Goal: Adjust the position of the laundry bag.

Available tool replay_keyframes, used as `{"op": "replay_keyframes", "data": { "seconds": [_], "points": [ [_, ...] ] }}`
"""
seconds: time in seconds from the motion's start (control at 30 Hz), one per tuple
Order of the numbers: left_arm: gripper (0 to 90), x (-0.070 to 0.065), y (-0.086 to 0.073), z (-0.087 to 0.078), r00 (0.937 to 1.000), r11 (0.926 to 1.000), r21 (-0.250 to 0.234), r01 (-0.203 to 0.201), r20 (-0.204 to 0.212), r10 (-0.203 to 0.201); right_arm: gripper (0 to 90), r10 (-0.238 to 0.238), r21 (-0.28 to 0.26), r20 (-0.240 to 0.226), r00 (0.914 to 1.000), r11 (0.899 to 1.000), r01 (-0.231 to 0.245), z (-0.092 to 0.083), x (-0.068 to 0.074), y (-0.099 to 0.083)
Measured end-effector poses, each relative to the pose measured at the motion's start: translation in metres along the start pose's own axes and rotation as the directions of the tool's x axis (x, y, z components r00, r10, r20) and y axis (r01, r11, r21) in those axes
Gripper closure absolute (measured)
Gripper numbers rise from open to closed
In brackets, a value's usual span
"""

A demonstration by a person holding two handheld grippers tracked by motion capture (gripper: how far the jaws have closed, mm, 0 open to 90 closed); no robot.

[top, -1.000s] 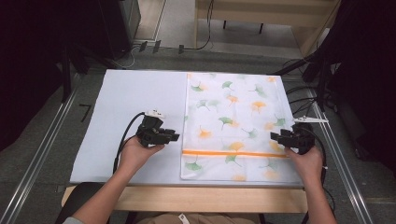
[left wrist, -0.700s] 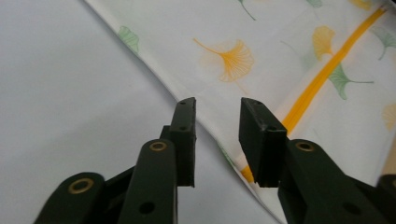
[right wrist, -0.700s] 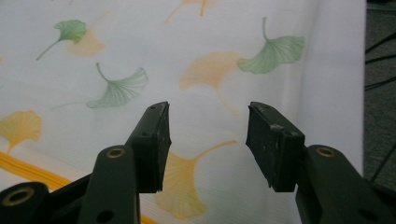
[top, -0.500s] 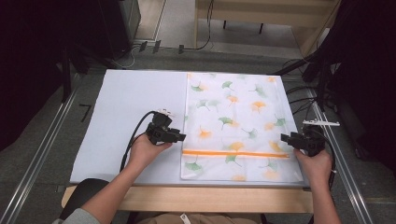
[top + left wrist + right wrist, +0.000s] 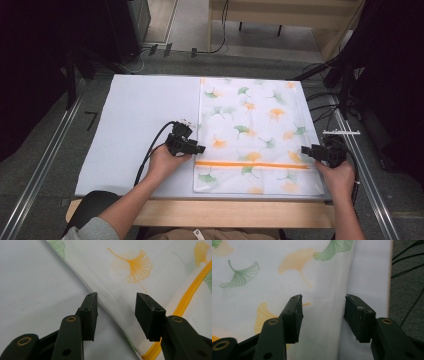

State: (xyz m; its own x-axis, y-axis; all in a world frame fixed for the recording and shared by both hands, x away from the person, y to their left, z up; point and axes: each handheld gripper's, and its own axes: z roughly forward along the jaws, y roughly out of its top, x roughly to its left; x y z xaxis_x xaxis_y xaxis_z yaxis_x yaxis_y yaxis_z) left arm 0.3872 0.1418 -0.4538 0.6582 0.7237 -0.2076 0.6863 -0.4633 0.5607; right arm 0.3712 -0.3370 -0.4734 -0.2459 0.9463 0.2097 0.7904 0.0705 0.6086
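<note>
We see a white mesh laundry bag (image 5: 255,135) printed with green and orange ginkgo leaves, lying flat on the right half of the pale worktop (image 5: 135,125). An orange zipper (image 5: 250,164) runs across the bag near the edge closest to us.

Our left tongs (image 5: 200,148) sit at the bag's left edge, just above the zipper's end. In the left gripper view their jaws stand spread, having just been opening, and the bag's hemmed edge (image 5: 112,302) runs between them without the pads pressing on it.

Our right tongs (image 5: 306,151) sit at the bag's right edge, level with the zipper's other end. In the right gripper view the jaws are spread too, straddling the bag's right border (image 5: 347,277): one pad over the printed fabric, the other over the bare worktop (image 5: 372,272) beside it. Neither pad pinches anything.
</note>
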Motion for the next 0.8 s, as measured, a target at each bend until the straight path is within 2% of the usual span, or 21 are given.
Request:
{"op": "replay_keyframes", "data": {
  "seconds": [0.07,0.17,0.27,0.33,0.4,0.43,0.5,0.57,0.63,0.73,0.77,0.8],
  "points": [
    [54.6,-0.004,0.000,0.001,0.9996,0.9997,-0.002,-0.023,-0.018,0.023,51.5,-0.019,0.000,0.013,0.9997,1.000,0.019,0.002,0.004,0.001],
    [59.6,-0.007,0.001,0.004,0.9998,0.9998,-0.007,-0.020,0.001,0.020,56.5,-0.022,-0.003,0.024,0.9995,1.000,0.023,0.002,0.005,0.000],
    [66.7,-0.009,0.001,0.006,0.9996,0.9996,-0.011,-0.025,0.012,0.025,68.0,-0.023,-0.007,0.046,0.9987,1.000,0.023,0.002,0.005,-0.001],
    [73.0,-0.008,0.002,0.008,0.9993,0.9999,-0.015,0.004,0.038,-0.003,75.8,-0.029,-0.003,0.060,0.9978,1.000,0.030,0.002,0.007,0.000],
    [80.1,-0.010,0.002,0.009,0.9991,0.9999,-0.008,-0.010,0.042,0.010,83.3,-0.037,0.001,0.070,0.9969,0.999,0.037,0.003,0.009,0.000],
    [82.0,-0.011,0.002,0.009,0.9992,0.9998,-0.006,-0.019,0.034,0.019,87.0,-0.037,0.007,0.052,0.9979,0.999,0.037,0.003,0.010,0.001],
    [87.1,-0.011,0.003,0.009,0.9991,0.9998,-0.001,-0.021,0.038,0.022,89.0,-0.042,0.015,0.054,0.9977,0.999,0.042,0.003,0.013,0.002],
    [89.3,-0.009,0.003,0.009,0.9985,1.0000,0.000,-0.003,0.055,0.003,89.5,-0.039,0.020,0.045,0.9982,0.999,0.038,0.003,0.014,0.003],
    [89.8,-0.006,0.003,0.009,0.9974,1.0000,0.003,0.009,0.072,-0.010,89.5,-0.029,0.023,0.036,0.9989,0.999,0.028,0.003,0.013,0.003],
    [90.0,-0.003,0.004,0.008,0.9958,0.9999,0.009,0.012,0.091,-0.013,89.6,-0.023,0.021,0.028,0.9993,1.000,0.023,0.003,0.012,0.002],
    [90.0,-0.001,0.005,0.007,0.9934,0.9998,0.015,0.011,0.114,-0.013,89.6,-0.025,0.022,0.029,0.9993,0.999,0.025,0.003,0.012,0.003],
    [90.0,-0.001,0.005,0.007,0.9934,0.9998,0.015,0.011,0.114,-0.013,89.6,-0.024,0.022,0.025,0.9994,0.999,0.024,0.002,0.012,0.003]
  ]
}}
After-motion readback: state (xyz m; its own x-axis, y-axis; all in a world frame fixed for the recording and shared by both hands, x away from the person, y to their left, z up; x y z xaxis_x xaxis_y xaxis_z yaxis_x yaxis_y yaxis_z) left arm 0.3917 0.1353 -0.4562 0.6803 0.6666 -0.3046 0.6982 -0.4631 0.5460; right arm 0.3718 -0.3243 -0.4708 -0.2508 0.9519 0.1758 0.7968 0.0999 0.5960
